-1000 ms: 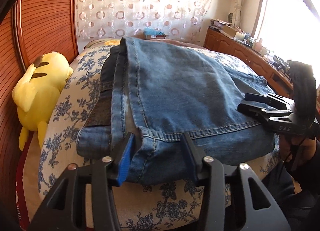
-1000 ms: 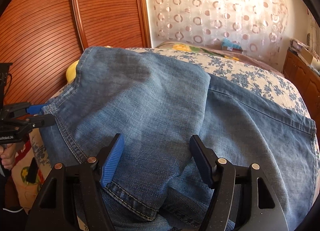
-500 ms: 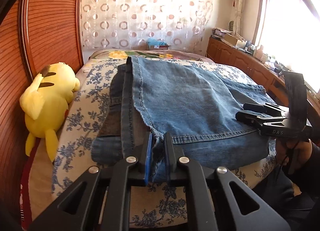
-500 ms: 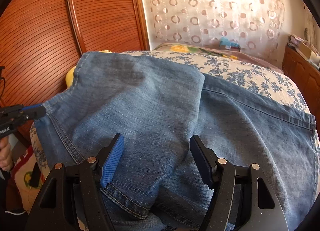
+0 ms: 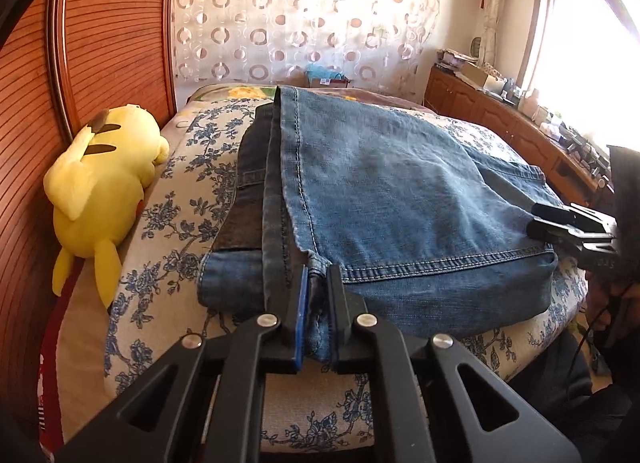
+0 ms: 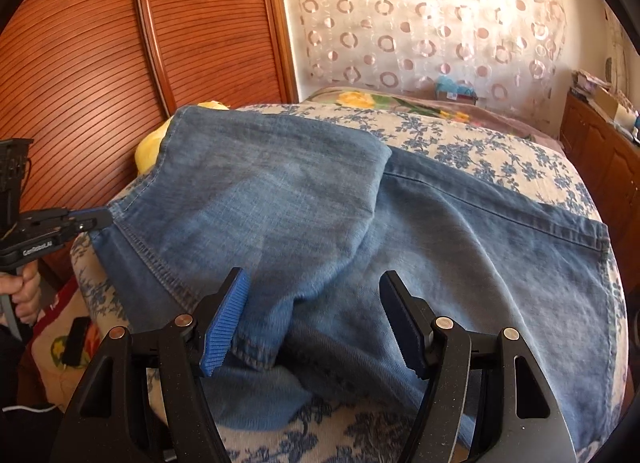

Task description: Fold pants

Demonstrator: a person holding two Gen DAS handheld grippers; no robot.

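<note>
**Left tool pinches a jeans corner; right tool gapes over the denim**

The bed (image 5: pixel 168 223), under a blue-flowered cover, fills both views; its far end runs into a brown blanket whose edge is hard to make out against the ring-patterned curtain (image 5: pixel 304 15). A ribbed wooden panel (image 5: pixel 100 43) rises at 9 to 11 o'clock, cut off by the lens rim.

The pants (image 5: pixel 400 199), blue jeans, lie across the bed, partly folded with one layer turned over another; darker denim shows along the 9 o'clock side in the left wrist view, and how many layers lie beneath cannot be told. In the right wrist view the jeans (image 6: pixel 320 215) spread from 9 to 3 o'clock and hide most of a yellow plush toy behind them at 10 o'clock. That toy (image 5: pixel 104 183) lies in full at 9 o'clock in the left view, against the panel.

A wooden sideboard (image 5: pixel 500 119) at 2 o'clock carries clutter washed out by window glare.

The left tool (image 5: pixel 318 303) has just been closing, and its jaws now stand nearly together, clamped on the near corner of the jeans at a stitched hem. The right tool (image 6: pixel 316 323) stands wide, both jaws clear of the cloth, which humps up between them. At 3 o'clock in the left view the right tool shows only in part, beside the jeans' edge. A hand (image 6: pixel 24 295) grips the left tool's handle at 8 o'clock.
</note>
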